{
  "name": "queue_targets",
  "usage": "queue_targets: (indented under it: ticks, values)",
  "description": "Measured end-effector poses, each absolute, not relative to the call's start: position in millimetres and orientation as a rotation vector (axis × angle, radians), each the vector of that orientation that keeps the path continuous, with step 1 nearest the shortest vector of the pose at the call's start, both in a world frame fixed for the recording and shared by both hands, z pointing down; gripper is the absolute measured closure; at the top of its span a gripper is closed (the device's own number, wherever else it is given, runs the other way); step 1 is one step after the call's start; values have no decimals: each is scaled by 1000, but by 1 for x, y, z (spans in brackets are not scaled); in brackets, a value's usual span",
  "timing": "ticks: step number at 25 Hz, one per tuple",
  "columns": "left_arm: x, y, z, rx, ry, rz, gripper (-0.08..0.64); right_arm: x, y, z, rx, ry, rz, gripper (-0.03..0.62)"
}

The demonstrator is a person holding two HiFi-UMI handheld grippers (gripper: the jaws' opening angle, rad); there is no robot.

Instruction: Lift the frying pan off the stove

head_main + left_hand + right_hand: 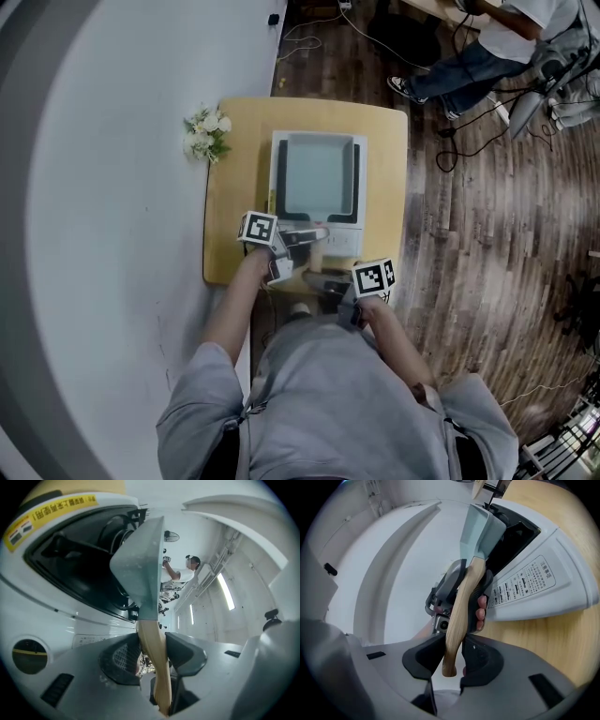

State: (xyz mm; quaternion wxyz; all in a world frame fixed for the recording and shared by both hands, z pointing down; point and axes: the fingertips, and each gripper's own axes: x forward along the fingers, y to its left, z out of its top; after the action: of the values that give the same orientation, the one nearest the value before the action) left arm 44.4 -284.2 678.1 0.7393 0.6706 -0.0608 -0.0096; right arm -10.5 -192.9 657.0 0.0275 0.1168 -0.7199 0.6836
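Observation:
A grey square frying pan (pixel 317 173) lies over the top of a white table-top stove (pixel 349 239). Its wooden handle (pixel 314 255) points toward me. My left gripper (pixel 298 242) is shut on the handle near the pan; in the left gripper view the handle (pixel 154 653) runs between both pads up to the pan (pixel 140 569). My right gripper (pixel 325 279) is shut on the handle's free end (pixel 451 660), just behind the left gripper (pixel 454 581). The pan (pixel 480 531) and the stove's control panel (pixel 534 588) show beyond. I cannot tell whether the pan still touches the stove.
The stove stands on a small wooden table (pixel 239 159) against a white wall at the left. A bunch of white flowers (pixel 206 133) sits at the table's far left corner. A seated person (pixel 487 47) and cables (pixel 469 141) are on the wooden floor at the back right.

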Motion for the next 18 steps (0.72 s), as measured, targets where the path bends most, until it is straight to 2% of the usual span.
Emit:
queue_targets:
  ticks: [10, 18]
  values:
    - [51, -270, 673, 1503, -167, -48, 422, -2, -177, 658, 383, -2256, 2028, 488]
    - [40, -238, 633, 1631, -182, -79, 425, -11, -139, 634, 328, -2362, 1875, 486]
